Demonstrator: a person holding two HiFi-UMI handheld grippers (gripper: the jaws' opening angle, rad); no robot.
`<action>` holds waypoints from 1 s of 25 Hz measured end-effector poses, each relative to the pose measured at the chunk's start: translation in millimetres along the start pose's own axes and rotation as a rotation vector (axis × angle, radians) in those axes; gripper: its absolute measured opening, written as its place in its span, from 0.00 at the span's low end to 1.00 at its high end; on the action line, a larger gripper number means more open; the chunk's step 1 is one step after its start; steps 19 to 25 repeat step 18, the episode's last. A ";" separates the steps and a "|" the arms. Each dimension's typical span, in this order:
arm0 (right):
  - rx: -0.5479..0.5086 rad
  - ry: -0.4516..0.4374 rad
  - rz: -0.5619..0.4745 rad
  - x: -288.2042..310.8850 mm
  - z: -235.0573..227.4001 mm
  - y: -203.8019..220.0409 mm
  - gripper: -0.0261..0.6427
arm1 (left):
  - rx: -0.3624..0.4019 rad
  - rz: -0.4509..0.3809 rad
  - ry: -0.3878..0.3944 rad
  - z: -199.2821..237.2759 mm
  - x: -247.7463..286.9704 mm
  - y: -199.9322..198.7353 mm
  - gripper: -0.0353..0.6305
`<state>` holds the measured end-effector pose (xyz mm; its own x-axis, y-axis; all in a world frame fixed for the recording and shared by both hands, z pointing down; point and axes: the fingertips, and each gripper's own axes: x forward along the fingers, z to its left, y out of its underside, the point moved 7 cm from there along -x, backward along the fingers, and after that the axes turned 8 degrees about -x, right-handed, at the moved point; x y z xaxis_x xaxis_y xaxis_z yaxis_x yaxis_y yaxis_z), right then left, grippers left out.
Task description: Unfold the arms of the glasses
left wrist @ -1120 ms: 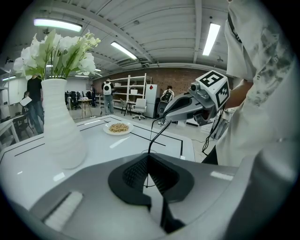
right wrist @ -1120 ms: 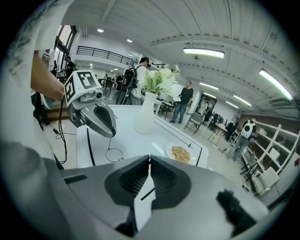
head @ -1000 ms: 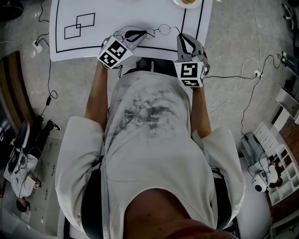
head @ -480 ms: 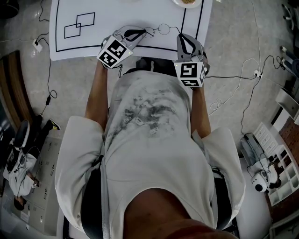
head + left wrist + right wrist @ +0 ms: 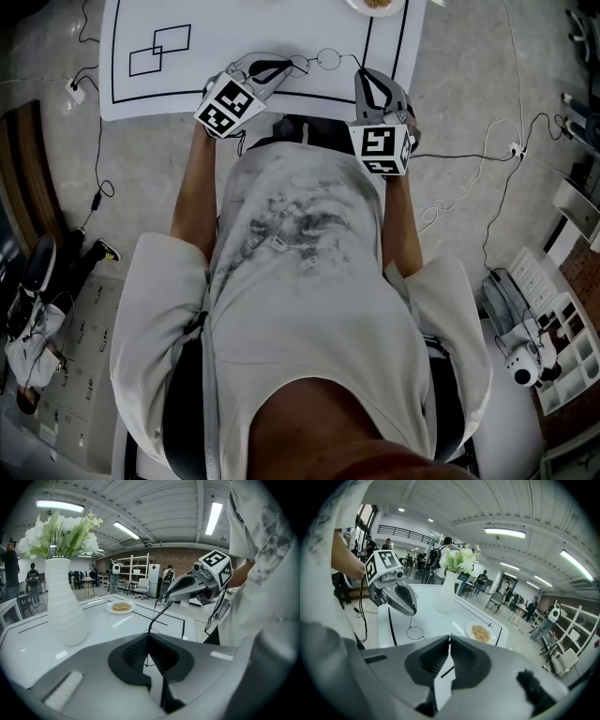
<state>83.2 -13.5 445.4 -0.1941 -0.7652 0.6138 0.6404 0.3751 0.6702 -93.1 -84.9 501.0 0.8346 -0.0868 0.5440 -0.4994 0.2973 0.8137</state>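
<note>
Both hands hold their claws low over the near edge of the white table [image 5: 234, 28], tips tilted down and pointing toward each other. The left claw [image 5: 302, 63] is pinched tight on a thin wire part of the glasses [image 5: 330, 59]. The right claw [image 5: 359, 70] squeezes another thin part. The glasses are dark, thin wire with round rings, stretched between the two claws. Farther back, a plate [image 5: 121, 606] holds pale food, and a white vase [image 5: 63, 606] holds white flowers.

place: open lab hall | cues: shelving [image 5: 138, 569], strip lights [image 5: 213, 517], floor cables [image 5: 459, 155], brick wall [image 5: 180, 557]
</note>
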 end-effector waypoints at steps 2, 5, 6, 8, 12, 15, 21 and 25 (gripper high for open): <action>-0.001 -0.001 0.001 0.1 -0.1 0.0 0.07 | -0.002 0.000 -0.001 0.2 -0.2 0.2 0.06; -0.002 -0.002 0.002 -0.8 0.2 0.6 0.07 | -0.003 -0.001 -0.003 -0.6 -0.4 0.0 0.06; -0.002 -0.002 0.002 -0.9 0.3 0.8 0.07 | -0.002 -0.001 -0.004 -0.8 -0.4 -0.1 0.06; -0.002 -0.003 0.003 -0.8 0.6 1.0 0.07 | -0.003 -0.002 -0.006 -0.9 -0.4 0.3 0.06; -0.003 -0.003 0.001 -0.2 0.8 0.8 0.07 | -0.005 -0.002 -0.008 -0.3 -0.3 1.4 0.06; -0.004 -0.004 0.002 0.3 1.0 0.8 0.07 | -0.007 -0.002 -0.010 0.1 -0.2 1.7 0.06; -0.006 -0.006 0.003 0.4 1.0 1.4 0.07 | -0.008 -0.002 -0.011 0.2 0.1 1.6 0.06; -0.006 -0.006 0.003 0.4 1.0 1.4 0.07 | -0.008 -0.002 -0.011 0.2 0.1 1.6 0.06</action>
